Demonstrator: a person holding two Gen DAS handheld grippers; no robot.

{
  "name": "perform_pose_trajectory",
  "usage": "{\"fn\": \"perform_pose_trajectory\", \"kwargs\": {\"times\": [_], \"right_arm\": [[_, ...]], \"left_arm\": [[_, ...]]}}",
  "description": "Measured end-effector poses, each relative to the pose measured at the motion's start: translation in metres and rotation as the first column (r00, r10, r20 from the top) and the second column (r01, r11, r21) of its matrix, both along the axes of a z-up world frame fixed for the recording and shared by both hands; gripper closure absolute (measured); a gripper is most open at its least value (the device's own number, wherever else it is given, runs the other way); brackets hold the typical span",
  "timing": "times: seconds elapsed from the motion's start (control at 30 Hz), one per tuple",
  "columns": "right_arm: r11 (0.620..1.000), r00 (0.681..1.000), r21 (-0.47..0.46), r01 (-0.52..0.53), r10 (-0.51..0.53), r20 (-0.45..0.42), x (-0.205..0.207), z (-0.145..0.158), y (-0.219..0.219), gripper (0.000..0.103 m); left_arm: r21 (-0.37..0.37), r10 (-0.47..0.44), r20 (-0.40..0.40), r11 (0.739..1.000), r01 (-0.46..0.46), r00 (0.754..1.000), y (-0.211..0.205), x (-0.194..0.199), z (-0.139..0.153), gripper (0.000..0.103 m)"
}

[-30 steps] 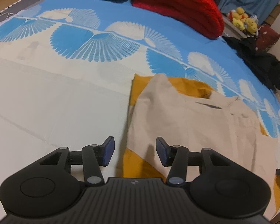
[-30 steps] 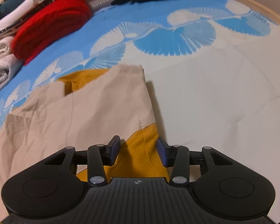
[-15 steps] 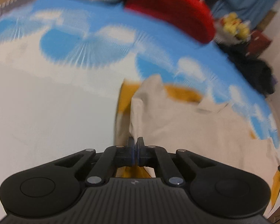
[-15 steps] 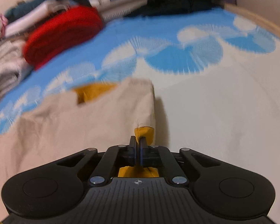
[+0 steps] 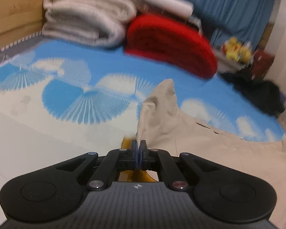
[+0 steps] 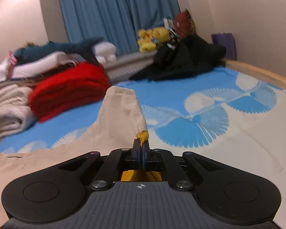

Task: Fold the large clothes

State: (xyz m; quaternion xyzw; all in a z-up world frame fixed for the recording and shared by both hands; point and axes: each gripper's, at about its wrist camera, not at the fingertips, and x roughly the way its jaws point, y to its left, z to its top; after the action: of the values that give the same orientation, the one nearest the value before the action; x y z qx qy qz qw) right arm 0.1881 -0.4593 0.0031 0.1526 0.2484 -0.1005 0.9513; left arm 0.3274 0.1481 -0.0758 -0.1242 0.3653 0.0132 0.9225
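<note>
From my left wrist view, my left hand-held gripper [image 5: 138,153] has its jaws pressed together on a bunched edge of the beige garment [image 5: 162,110], with a bit of its mustard-yellow lining [image 5: 126,143] showing just beside the pads. The cloth rises from the pinch in a tilted peak and spreads away to the right, lying across the bed [image 5: 28,143], whose sheet is white near me and blue with white fan shapes farther off. At the far edge of the bed sit a folded grey-white blanket [image 5: 85,19] and, touching it on the right, a folded red blanket [image 5: 169,43]. Past those hang blue curtains [image 5: 228,5], with yellow soft toys [image 5: 236,50] and a heap of black clothes [image 5: 257,93] to the right; this view is blurred. From my right wrist view, my right hand-held gripper [image 6: 141,152] is likewise clamped tight, gripping the yellow lining [image 6: 143,136] of the same garment [image 6: 122,112], which stands up in a ridge from the pads and falls away to the left over the bed [image 6: 247,152]. More yellow cloth hangs under the jaws. The red blanket [image 6: 68,91] lies left of the ridge, next to the pale blanket [image 6: 7,106] and a stack of folded things behind it. The black clothes [image 6: 181,61] and yellow toys [image 6: 152,37] sit at the far side below the blue curtains [image 6: 114,9].
</note>
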Motion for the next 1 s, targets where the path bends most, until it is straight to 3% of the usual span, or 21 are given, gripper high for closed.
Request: {"fn": "perform_pose_trajectory", "kwargs": {"times": [0.07,0.17,0.37,0.47,0.53,0.63,0.73,0.87,0.93,1.0], "right_arm": [[1.0,0.996,-0.002,0.017,-0.017,-0.082,0.014,-0.015,0.002,0.102],[0.999,0.976,-0.037,0.011,-0.019,-0.217,0.033,-0.043,0.006,0.102],[0.997,0.962,-0.08,0.011,-0.032,-0.273,0.041,-0.058,0.008,0.102],[0.998,0.963,-0.05,0.024,-0.037,-0.266,0.04,-0.057,0.007,0.101],[1.0,0.96,-0.001,0.027,-0.026,-0.277,0.038,-0.056,0.003,0.097],[0.999,0.965,0.011,0.03,-0.026,-0.262,0.021,-0.044,0.001,0.096],[1.0,0.969,0.011,-0.001,0.004,-0.247,-0.004,-0.033,-0.006,0.096],[0.996,0.963,0.056,-0.074,0.086,-0.256,-0.045,-0.025,-0.012,0.096],[0.993,0.945,0.049,-0.103,0.113,-0.308,-0.062,-0.028,-0.012,0.089],[0.99,0.919,0.047,-0.134,0.142,-0.368,-0.077,-0.034,-0.011,0.086]], "left_arm": [[0.028,0.011,-0.115,1.0,-0.008,0.993,-0.001,0.014,-0.023,0.101],[0.013,0.035,-0.257,0.999,-0.032,0.966,0.002,0.025,-0.052,0.101],[-0.022,0.027,-0.188,0.999,-0.032,0.982,0.007,0.025,-0.043,0.101],[-0.017,0.023,-0.244,0.999,-0.028,0.97,0.006,0.022,-0.046,0.092],[-0.016,0.042,-0.239,0.999,-0.047,0.97,0.011,0.017,-0.04,0.084],[-0.022,0.042,-0.19,0.999,-0.047,0.981,0.021,0.0,-0.021,0.084],[-0.057,-0.028,-0.183,0.998,0.018,0.983,0.027,-0.024,-0.006,0.081],[-0.069,-0.125,-0.23,0.991,0.112,0.965,0.03,-0.065,-0.005,0.075],[-0.09,-0.154,-0.262,0.987,0.135,0.953,0.035,-0.084,-0.01,0.073],[-0.103,-0.169,-0.298,0.984,0.145,0.939,0.04,-0.102,-0.014,0.063]]}}
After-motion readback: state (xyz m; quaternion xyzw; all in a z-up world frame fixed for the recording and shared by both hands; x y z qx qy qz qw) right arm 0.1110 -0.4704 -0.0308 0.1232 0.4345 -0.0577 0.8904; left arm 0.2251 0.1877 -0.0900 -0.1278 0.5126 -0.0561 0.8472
